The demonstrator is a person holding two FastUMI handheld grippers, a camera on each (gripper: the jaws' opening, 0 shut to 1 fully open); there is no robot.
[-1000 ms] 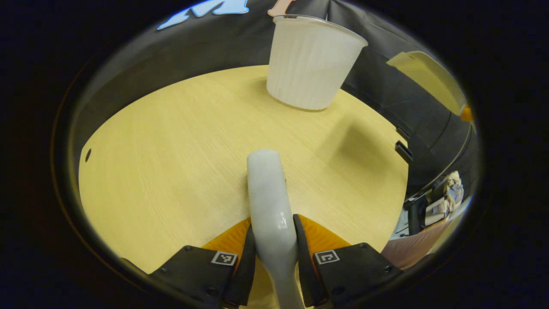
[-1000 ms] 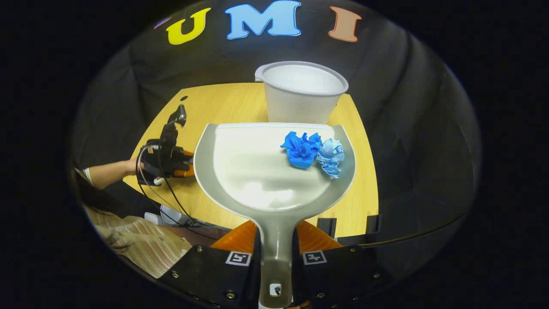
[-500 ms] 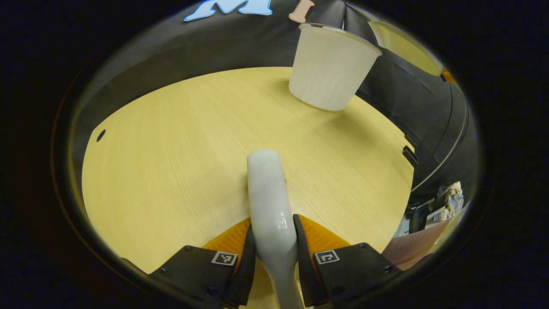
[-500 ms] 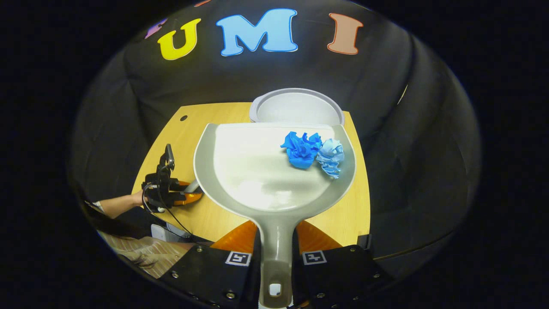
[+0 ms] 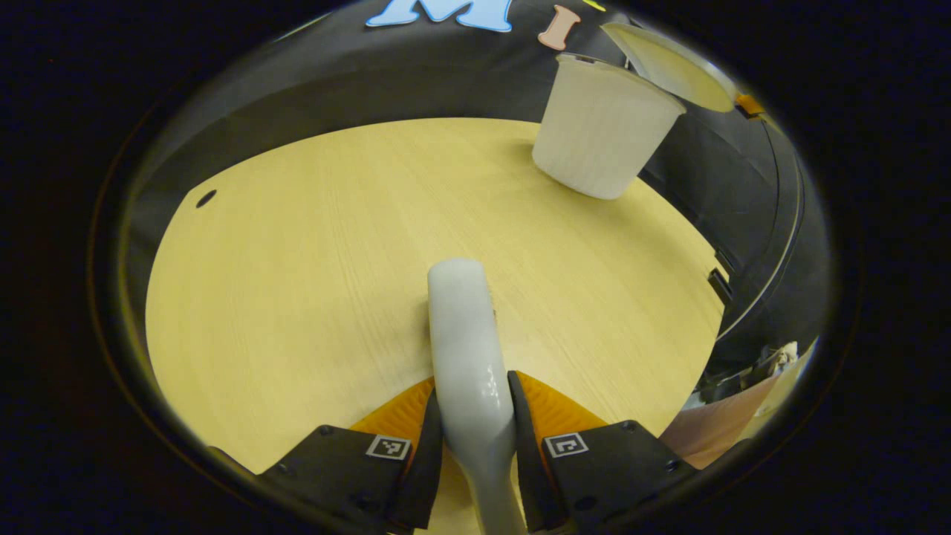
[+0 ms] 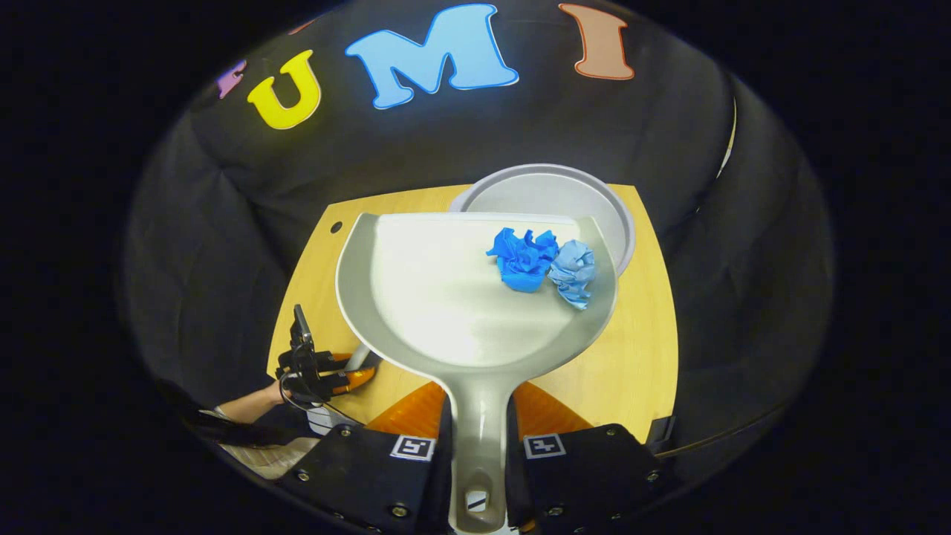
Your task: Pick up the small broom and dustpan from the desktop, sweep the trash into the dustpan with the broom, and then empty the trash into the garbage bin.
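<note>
My right gripper [image 6: 478,446] is shut on the handle of the pale grey dustpan [image 6: 446,297], held level high above the wooden table [image 6: 646,357]. Two crumpled blue paper balls [image 6: 524,260] lie near the pan's front right. The pan's front lip overlaps the open mouth of the white garbage bin [image 6: 553,193] below it. My left gripper [image 5: 473,438] is shut on the white broom handle [image 5: 464,327], low over the table [image 5: 297,253]. In the left gripper view, the bin [image 5: 602,137] stands far right, with the dustpan [image 5: 672,67] above it. The broom's bristles are hidden.
The left gripper [image 6: 319,371] and the hand holding it are at the table's near left corner in the right gripper view. A small round hole [image 5: 206,198] marks the table's far left. Black cloth walls surround the table.
The right gripper has risen and come forward with the dustpan, so the bin's mouth now lies under the pan's lip. The left gripper has drawn back from the bin, still holding the broom.
</note>
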